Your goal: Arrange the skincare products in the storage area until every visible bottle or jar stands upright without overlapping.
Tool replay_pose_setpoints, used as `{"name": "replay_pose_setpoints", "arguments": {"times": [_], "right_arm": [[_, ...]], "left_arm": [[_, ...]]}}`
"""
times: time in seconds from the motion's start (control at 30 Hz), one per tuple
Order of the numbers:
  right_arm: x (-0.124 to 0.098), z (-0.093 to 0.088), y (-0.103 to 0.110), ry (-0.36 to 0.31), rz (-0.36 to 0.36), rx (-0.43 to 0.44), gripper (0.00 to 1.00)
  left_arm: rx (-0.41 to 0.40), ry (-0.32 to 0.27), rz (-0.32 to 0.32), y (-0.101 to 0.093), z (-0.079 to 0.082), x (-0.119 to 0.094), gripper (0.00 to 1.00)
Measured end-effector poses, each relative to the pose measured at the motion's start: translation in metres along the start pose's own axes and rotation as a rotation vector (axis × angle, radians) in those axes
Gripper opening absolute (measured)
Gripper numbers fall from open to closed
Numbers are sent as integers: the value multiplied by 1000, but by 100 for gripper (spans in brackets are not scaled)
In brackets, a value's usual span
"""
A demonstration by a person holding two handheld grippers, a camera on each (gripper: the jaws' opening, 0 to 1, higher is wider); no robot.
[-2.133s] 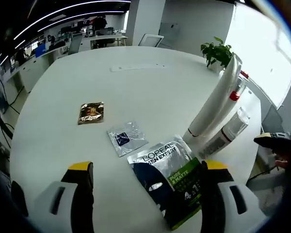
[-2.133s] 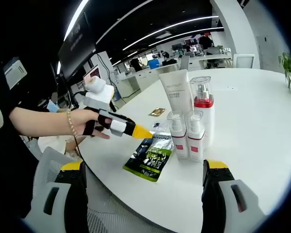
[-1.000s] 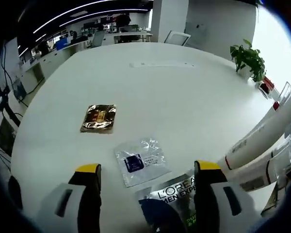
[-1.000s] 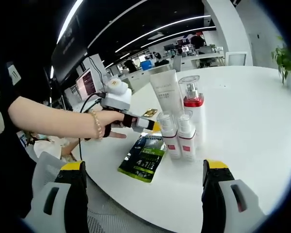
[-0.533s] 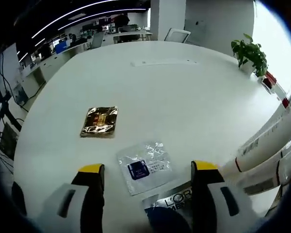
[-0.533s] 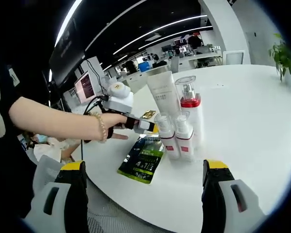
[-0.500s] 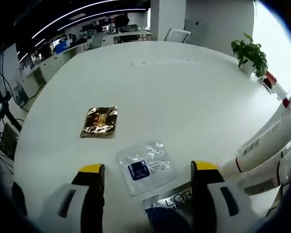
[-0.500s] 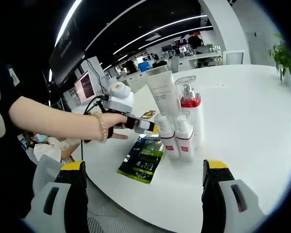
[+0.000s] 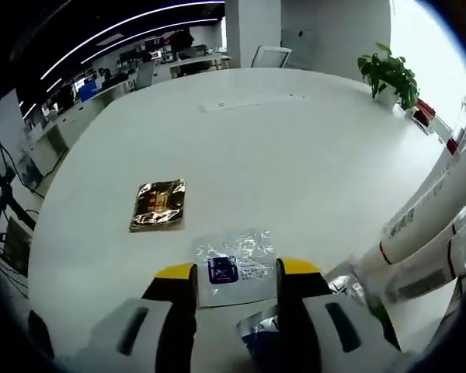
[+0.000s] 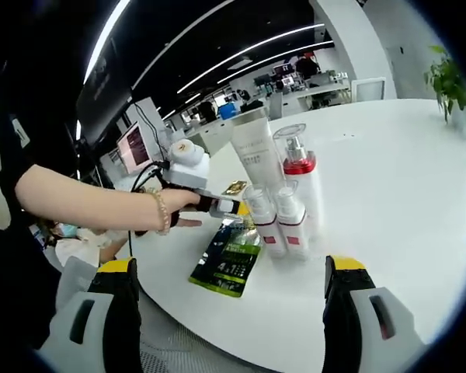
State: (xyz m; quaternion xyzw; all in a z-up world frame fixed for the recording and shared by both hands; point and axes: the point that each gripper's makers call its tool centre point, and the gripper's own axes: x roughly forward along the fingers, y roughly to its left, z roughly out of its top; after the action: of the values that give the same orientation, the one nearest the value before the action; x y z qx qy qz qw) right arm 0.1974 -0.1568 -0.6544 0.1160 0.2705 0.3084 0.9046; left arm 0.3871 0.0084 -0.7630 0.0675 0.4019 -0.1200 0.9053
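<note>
In the left gripper view, my left gripper [image 9: 237,270] hangs low over the white table [image 9: 295,148], open with its jaws drawn closer together. They flank the near edge of a clear sachet with a blue label [image 9: 233,264]. A gold sachet [image 9: 159,206] lies further left. The dark face-mask packet [image 9: 256,334] peeks out under the jaws. In the right gripper view, my right gripper [image 10: 229,264] is wide open and holds nothing, back from the table edge. A white tube [image 10: 256,151], a red-collared pump bottle [image 10: 299,175] and two small pump bottles [image 10: 276,221] stand upright together.
A person's hand [image 10: 167,210] holds the left gripper [image 10: 234,207] just left of the bottles. The green-black packet [image 10: 227,268] lies flat near the table's edge. A potted plant [image 9: 384,74] stands at the far side. Office desks and chairs sit behind.
The left gripper has moved forward from over the dark packet to the clear sachet, and its jaws have narrowed. The right gripper has stayed open and nearly still.
</note>
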Motion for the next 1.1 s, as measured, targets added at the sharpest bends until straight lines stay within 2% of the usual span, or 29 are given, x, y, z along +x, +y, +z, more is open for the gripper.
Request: {"name": "replay_pose_setpoints", "arguments": {"times": [0.27, 0.4, 0.6, 0.9, 1.1], "right_arm": [[0, -1, 0, 6, 0, -9, 100], [0, -1, -1, 4, -1, -8, 100], [1, -1, 0, 9, 5, -16, 100], [1, -1, 2, 5, 9, -24, 100], [1, -1, 4, 5, 16, -28, 99]], "left_arm": [[7, -7, -18, -4, -2, -4, 35], [3, -69, -41, -8, 7, -11, 35], [24, -117, -66, -12, 16, -21, 35], [52, -152, -109, -18, 16, -39, 35], [112, -180, -139, -25, 11, -56, 35]]}}
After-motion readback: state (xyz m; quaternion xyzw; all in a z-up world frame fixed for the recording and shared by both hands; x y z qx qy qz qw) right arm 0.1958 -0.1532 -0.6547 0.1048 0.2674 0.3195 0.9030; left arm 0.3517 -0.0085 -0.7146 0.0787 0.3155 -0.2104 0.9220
